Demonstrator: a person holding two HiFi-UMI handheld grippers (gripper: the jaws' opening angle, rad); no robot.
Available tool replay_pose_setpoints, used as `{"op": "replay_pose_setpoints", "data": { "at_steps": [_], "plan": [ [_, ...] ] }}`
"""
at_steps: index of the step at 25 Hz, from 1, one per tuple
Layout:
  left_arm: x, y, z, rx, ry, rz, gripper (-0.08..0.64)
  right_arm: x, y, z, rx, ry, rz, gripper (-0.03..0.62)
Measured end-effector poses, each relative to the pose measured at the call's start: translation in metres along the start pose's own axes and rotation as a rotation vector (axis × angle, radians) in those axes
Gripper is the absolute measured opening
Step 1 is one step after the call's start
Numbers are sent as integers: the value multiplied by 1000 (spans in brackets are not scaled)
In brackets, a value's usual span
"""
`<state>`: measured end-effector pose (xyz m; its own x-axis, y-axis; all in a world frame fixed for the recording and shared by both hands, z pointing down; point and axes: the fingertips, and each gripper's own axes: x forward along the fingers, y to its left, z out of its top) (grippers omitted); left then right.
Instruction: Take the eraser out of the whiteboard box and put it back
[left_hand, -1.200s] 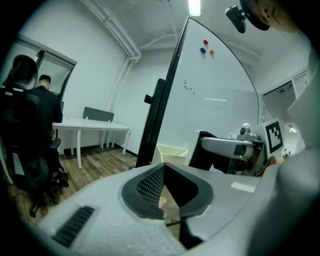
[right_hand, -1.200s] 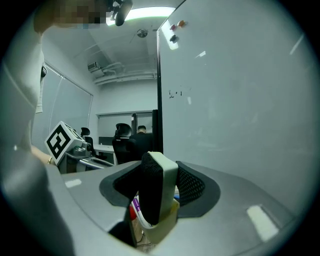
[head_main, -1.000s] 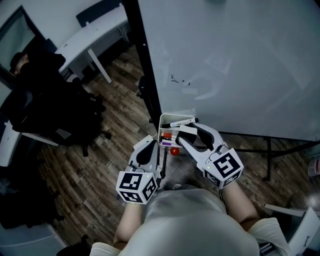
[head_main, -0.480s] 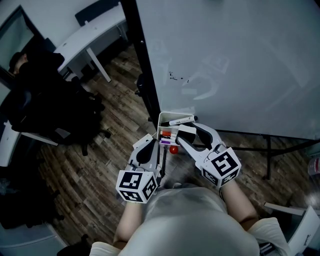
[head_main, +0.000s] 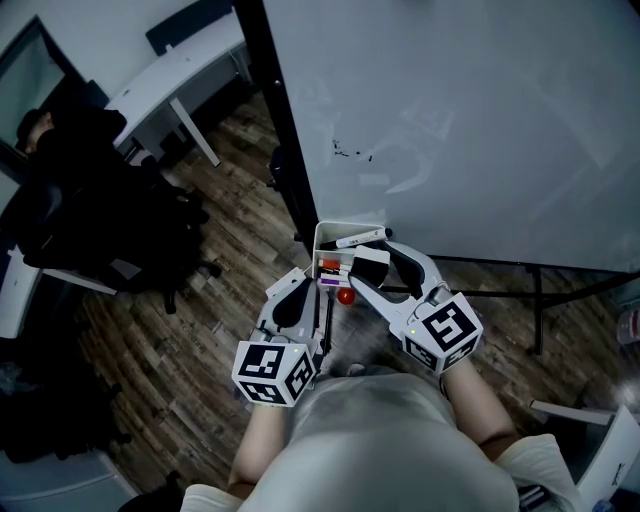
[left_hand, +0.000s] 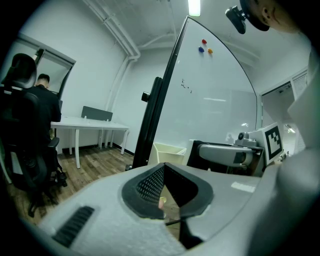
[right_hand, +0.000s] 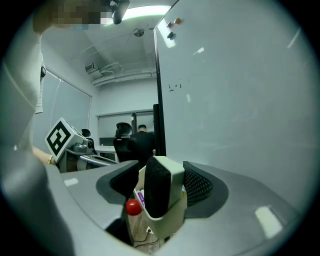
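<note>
The left gripper (left_hand: 164, 167) is clenched on nothing, beside the whiteboard box (head_main: 335, 231). The right gripper (right_hand: 160, 183) is opening its jaws wide, either side of the eraser (right_hand: 157, 194), which stands on end inside that box

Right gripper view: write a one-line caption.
Jaws of the right gripper opening around the eraser in the whiteboard box.
</note>
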<state>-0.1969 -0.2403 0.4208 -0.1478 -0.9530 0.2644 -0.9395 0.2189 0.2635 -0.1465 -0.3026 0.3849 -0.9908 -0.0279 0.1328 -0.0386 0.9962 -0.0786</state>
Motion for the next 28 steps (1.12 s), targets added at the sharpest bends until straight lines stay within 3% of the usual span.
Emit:
{"op": "replay_pose_setpoints", "data": {
  "at_steps": [15, 28],
  "plan": [
    [-13, -6, 0, 6, -4, -35, 3, -19, 0, 4, -1, -6, -85, 268],
    [-35, -15, -2, 17, 6, -76, 3, -36, 25, 8, -2, -9, -119, 267]
  ]
}}
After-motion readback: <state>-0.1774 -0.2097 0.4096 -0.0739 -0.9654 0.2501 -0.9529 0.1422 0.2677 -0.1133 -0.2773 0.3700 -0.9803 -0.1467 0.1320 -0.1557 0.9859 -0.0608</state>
